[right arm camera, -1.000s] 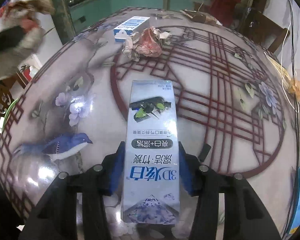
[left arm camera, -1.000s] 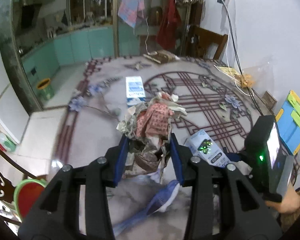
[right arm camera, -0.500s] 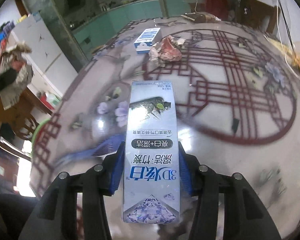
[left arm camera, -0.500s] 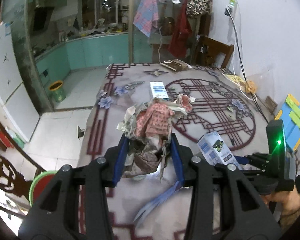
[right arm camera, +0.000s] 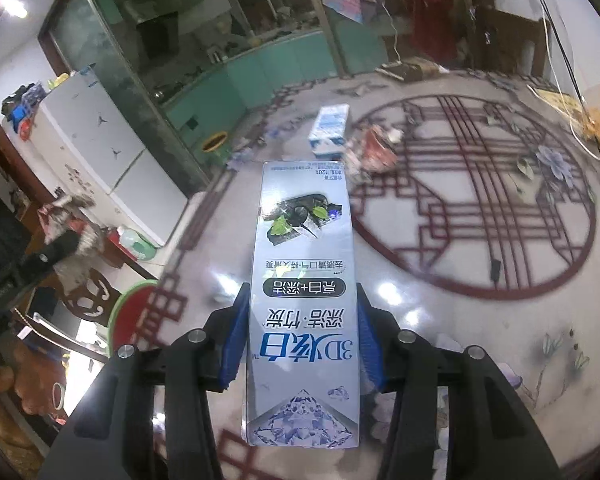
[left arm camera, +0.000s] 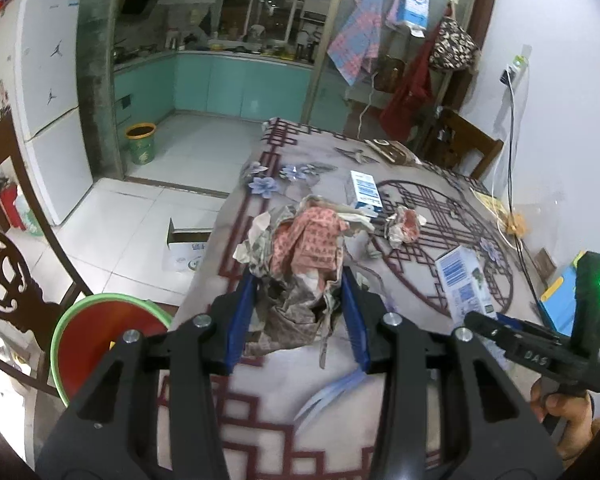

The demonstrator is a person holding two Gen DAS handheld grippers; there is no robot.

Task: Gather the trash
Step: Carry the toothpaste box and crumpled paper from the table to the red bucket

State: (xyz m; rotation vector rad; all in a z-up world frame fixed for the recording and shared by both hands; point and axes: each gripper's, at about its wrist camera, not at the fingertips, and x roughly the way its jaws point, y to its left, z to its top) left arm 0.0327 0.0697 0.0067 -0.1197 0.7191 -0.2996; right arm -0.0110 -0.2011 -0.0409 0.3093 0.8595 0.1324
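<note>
My left gripper (left arm camera: pixel 298 312) is shut on a crumpled wad of red and grey paper (left arm camera: pixel 304 256), held above the table's left edge. My right gripper (right arm camera: pixel 302 340) is shut on a long silver-blue toothpaste box (right arm camera: pixel 304 280), also raised over the table; the box shows in the left wrist view (left arm camera: pixel 464 280) too. On the table lie a smaller crumpled paper wad (left arm camera: pixel 404 226) (right arm camera: pixel 374 152) and a blue-white carton (left arm camera: pixel 364 192) (right arm camera: pixel 330 130). A red bin with a green rim (left arm camera: pixel 100 340) (right arm camera: pixel 130 316) stands on the floor left of the table.
The round table (left arm camera: pixel 260 432) has a patterned glossy top. A carved wooden chair (left arm camera: pixel 8 264) stands beside the bin. A cardboard box (left arm camera: pixel 186 246) lies on the floor. A white fridge (left arm camera: pixel 48 112) is at the left. Cables (left arm camera: pixel 508 216) run along the table's right.
Both grippers have risen and pulled back toward the table's left edge with their loads. The red bin has come into fuller view at lower left.
</note>
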